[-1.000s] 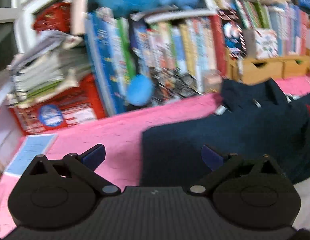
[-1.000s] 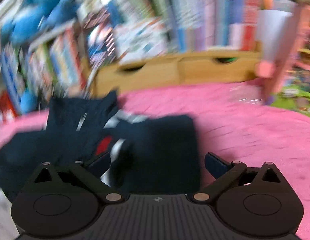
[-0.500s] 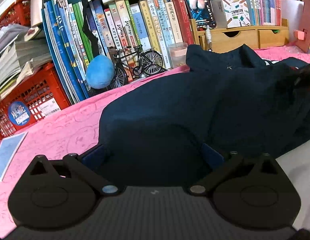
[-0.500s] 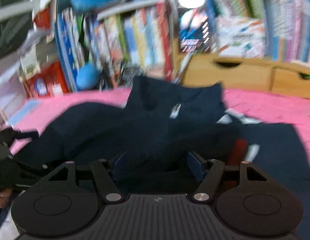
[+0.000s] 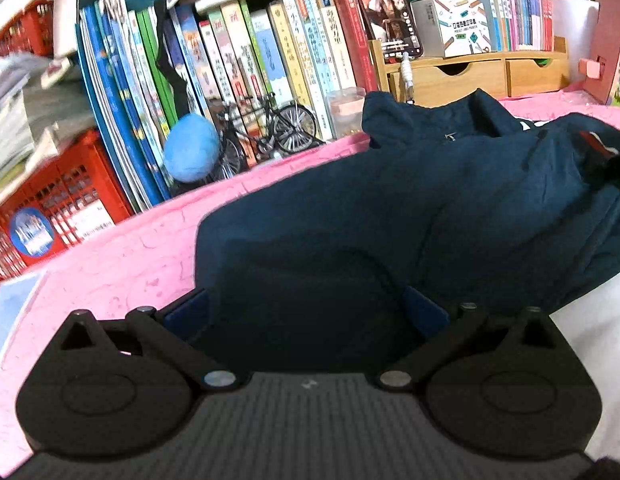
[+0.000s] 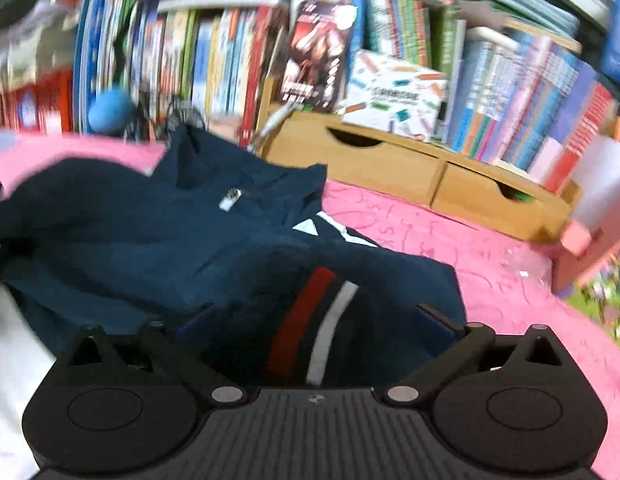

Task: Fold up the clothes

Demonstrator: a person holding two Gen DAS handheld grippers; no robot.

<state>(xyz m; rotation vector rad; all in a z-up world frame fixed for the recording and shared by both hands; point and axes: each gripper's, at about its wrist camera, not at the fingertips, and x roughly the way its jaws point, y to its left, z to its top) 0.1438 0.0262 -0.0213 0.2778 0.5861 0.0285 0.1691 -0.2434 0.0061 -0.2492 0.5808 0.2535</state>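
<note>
Pink textured bedspread [image 5: 122, 256] underneath, packed row of upright books [image 5: 238, 56] and a light wooden two-drawer organiser [image 6: 410, 176] behind. Dark navy zip-up jacket with a red and white stripe [image 6: 214, 240] spread over the bedspread in front of the organiser, collar end nearest the books, lower edge bunched and partly overlapping something white at the near side.

Left gripper [image 5: 306, 312] low at the jacket's near left edge, fingers spread wide with dark cloth lying between them, nothing pinched. Right gripper [image 6: 318, 320] at the jacket's striped end, likewise spread wide, stripe [image 6: 306, 320] running between the fingers, not clamped.

Likely step: taking two edge holds before a fold. Risks from here: closing on a single top layer and dragging the jacket into a lump; uneven holds skewing the fold line; slippery cloth sliding out; a sweep toward the books knocking the small model bicycle [image 5: 266, 132] beside the collar.
</note>
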